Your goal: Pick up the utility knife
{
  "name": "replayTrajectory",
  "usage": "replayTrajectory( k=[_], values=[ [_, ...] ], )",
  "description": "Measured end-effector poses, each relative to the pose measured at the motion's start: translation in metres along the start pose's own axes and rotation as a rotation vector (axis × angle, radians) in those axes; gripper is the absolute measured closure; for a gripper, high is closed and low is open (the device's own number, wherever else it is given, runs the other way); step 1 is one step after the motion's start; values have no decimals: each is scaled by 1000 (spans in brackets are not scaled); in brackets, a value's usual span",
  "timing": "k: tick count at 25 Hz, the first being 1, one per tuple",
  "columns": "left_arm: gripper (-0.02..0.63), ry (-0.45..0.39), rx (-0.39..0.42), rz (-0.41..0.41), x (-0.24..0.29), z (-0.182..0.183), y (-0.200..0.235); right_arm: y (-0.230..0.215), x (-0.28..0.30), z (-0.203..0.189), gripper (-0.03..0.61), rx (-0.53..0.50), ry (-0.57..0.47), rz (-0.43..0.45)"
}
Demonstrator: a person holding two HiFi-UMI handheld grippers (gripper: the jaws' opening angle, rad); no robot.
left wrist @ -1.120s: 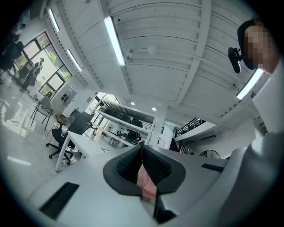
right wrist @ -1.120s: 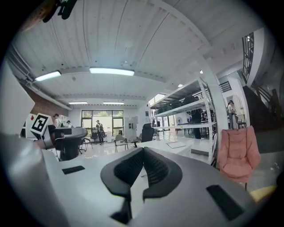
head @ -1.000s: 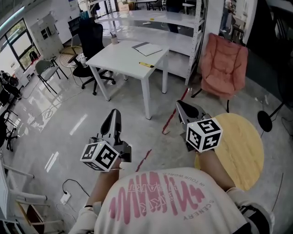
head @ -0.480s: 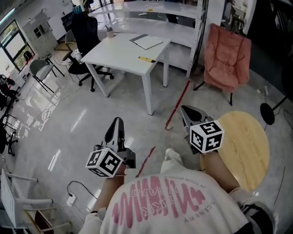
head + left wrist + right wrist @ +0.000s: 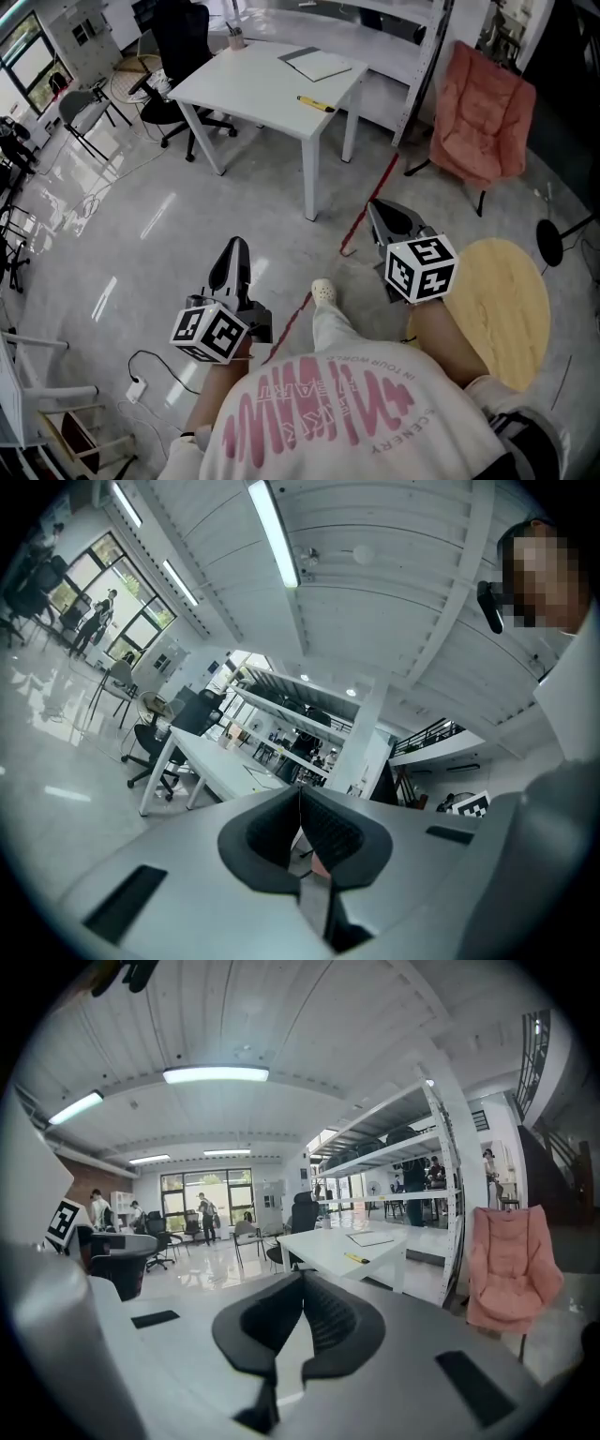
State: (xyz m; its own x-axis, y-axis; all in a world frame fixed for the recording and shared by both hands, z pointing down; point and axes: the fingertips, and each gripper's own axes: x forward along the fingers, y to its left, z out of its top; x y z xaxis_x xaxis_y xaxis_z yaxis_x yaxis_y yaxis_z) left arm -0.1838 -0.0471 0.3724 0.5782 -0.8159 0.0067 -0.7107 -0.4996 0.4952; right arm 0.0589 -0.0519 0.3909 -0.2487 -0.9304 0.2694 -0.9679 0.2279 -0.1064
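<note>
The yellow utility knife [image 5: 316, 103] lies near the right edge of a white table [image 5: 253, 89], far ahead of both grippers. In the right gripper view, the knife [image 5: 355, 1258] shows as a small yellow bar on that table [image 5: 323, 1244]. My left gripper [image 5: 234, 251] is held over the grey floor, jaws shut and empty. My right gripper [image 5: 379, 214] points toward the table's near corner, also shut with nothing in it. In each gripper's own view, the left gripper [image 5: 300, 794] and the right gripper [image 5: 302, 1281] have their pads pressed together.
A grey notebook [image 5: 320, 64] and a pen cup [image 5: 235, 38] share the table. A pink chair [image 5: 483, 112] stands at right, a round wooden table [image 5: 506, 309] near my right arm, a black office chair [image 5: 183, 52] behind. Red tape [image 5: 370, 202] and a cable [image 5: 141, 375] cross the floor.
The person has walked toward the white table, which now looks nearer. A shoe has come into view between the grippers. Both grippers stay shut and have sunk a little.
</note>
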Motion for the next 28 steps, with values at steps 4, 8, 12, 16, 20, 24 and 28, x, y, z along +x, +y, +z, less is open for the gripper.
replayTrajectory(
  k=[4,8,12,16,20,24,28],
  values=[
    [589,17,7,18,29,9,21,-11,37,11,563,-2,-11,6],
    [589,-3,17,19,70,27,34,-32,76,30,562,11,-26,9],
    [589,-25,31,18,122,52,45,-56,122,60,563,19,-49,18],
    [589,-58,34,12,176,82,57,-81,168,95,562,7,-75,22],
    [589,-91,40,-9,232,107,65,-110,213,131,561,-3,-110,22],
    [589,-110,41,-15,283,116,75,-144,255,149,562,9,-127,25],
    [589,-115,27,-5,324,116,89,-171,295,152,563,63,-128,48]
  ],
)
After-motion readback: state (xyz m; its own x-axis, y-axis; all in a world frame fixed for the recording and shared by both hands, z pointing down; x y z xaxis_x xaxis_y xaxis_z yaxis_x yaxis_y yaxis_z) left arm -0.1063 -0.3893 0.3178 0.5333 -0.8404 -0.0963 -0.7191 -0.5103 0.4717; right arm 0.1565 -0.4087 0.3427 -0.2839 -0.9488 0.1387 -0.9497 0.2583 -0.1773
